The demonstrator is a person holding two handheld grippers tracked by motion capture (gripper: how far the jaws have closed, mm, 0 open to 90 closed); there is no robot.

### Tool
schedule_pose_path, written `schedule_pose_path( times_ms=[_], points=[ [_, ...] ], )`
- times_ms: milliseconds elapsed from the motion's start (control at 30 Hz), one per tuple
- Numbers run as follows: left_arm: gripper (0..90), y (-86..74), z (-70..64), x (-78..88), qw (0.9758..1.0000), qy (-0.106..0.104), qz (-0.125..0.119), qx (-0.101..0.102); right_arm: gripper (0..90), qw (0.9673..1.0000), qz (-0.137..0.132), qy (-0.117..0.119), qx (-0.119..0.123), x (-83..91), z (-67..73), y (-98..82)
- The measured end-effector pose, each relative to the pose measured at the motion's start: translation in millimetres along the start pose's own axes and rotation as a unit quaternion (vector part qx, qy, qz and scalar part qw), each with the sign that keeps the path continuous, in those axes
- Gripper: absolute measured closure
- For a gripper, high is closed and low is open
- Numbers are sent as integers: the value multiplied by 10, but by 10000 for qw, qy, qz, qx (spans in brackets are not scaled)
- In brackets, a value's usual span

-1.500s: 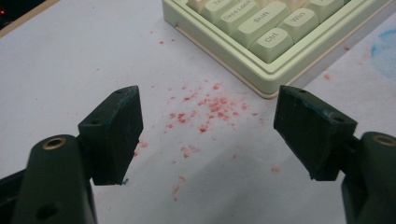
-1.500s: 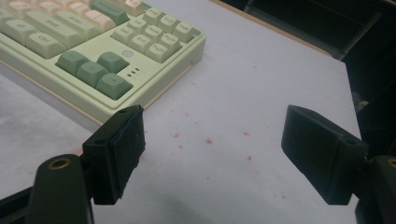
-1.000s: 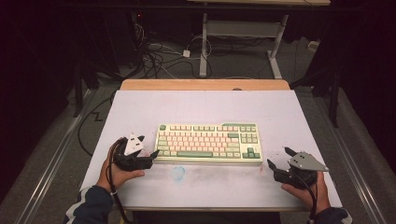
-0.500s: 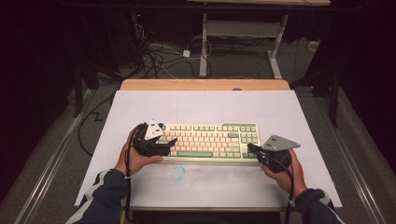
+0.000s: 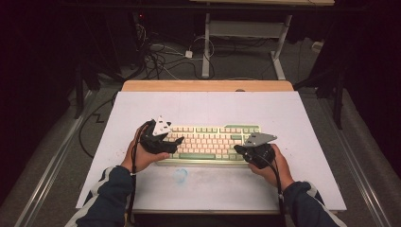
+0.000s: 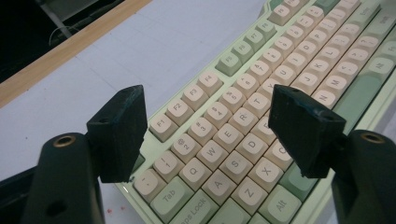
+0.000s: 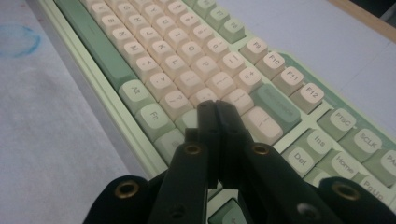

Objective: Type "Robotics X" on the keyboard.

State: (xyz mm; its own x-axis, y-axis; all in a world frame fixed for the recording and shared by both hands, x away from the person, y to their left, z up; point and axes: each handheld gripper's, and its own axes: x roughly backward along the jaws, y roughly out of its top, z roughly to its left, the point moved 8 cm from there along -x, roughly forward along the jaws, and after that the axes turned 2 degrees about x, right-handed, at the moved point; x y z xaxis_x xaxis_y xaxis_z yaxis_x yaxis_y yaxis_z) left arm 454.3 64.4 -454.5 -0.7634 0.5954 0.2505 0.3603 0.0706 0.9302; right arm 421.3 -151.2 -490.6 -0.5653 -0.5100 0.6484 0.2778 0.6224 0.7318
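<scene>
While over blocky pastel keyboard (image 5: 210,144): left gripper (image 6: 205,126) fingers spread, empty | right gripper (image 7: 217,116) fingers pressed together, empty

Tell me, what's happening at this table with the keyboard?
A person seated at the white table holds a two-jaw gripper in each hand over a green and cream keyboard. The left gripper hangs above the keyboard's left end with its jaws open, nothing between them. The right gripper is shut, its tips pointing at the keys near the right end. Neither one holds anything.
</scene>
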Motion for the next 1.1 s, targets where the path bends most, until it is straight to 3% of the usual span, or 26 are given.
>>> schedule_pose_path(
  times_ms=[167,300,467,567,733,1100],
  points=[
    [330,-51,2,-11,9999,36,113,-10,900,9999,114,-3,-46,-47,-26,-70],
    [462,-109,7,-27,9997,28,258,-30,900,9999,129,-31,-59,-82,-64,-115],
    [754,-192,-12,-28,9984,-90,527,-182,900,9999,134,-2,-57,-105,-54,-140],
    [857,-285,-62,-70,9962,-136,780,-358,900,9999,124,-23,-58,-102,-49,-143],
    [874,-343,-113,-160,9940,-153,995,-434,900,9999,113,-27,-46,-103,-42,-145],
    [872,-368,-182,-340,9919,-155,1157,-503,900,9999,126,-54,3,-104,-32,-146]
  ],
)
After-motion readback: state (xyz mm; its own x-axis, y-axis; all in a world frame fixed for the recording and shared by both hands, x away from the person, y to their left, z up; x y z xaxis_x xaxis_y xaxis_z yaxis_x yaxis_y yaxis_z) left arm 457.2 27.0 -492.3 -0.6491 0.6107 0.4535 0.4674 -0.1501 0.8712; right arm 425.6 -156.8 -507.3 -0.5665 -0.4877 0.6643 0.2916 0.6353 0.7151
